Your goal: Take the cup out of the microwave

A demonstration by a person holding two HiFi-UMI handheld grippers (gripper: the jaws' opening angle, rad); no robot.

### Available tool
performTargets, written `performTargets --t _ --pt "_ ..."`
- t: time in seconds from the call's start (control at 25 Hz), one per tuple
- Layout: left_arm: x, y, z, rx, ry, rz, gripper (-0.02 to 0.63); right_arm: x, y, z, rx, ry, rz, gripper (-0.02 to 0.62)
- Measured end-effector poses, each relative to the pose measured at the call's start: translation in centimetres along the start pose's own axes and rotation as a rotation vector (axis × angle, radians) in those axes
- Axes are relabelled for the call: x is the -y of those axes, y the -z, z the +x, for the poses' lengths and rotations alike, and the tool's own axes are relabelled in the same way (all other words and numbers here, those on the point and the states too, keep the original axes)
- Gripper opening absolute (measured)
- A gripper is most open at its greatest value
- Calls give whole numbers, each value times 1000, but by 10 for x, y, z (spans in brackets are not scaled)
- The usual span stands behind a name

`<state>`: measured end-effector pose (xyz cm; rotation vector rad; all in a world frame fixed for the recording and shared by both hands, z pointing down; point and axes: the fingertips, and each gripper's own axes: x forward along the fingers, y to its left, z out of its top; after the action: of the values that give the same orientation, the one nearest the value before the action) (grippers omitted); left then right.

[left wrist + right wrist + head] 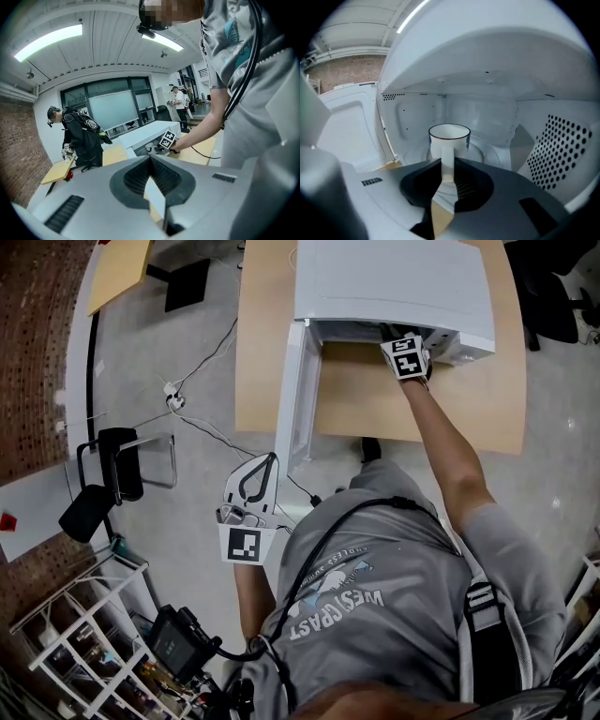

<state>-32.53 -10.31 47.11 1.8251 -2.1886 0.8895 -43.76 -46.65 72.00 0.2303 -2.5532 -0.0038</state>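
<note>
A white microwave stands on a wooden table with its door swung open to the left. My right gripper reaches into the cavity, and its tips are hidden there in the head view. In the right gripper view a white cup with a dark rim stands upright on the glass turntable. Its handle faces me, and my right gripper is shut on that handle. My left gripper hangs low beside the person's body, off the table, shut and holding nothing.
The cavity's perforated right wall is close to the cup. A cable runs across the floor left of the table. A black chair and white shelves stand at the lower left. Another person in dark clothing stands at a far table.
</note>
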Motion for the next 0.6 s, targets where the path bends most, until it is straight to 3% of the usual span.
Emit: performTargets --t 0.6 --pt "22 4 -36 40 17 19 43 -37 17 -77 67 -20 -10 67"
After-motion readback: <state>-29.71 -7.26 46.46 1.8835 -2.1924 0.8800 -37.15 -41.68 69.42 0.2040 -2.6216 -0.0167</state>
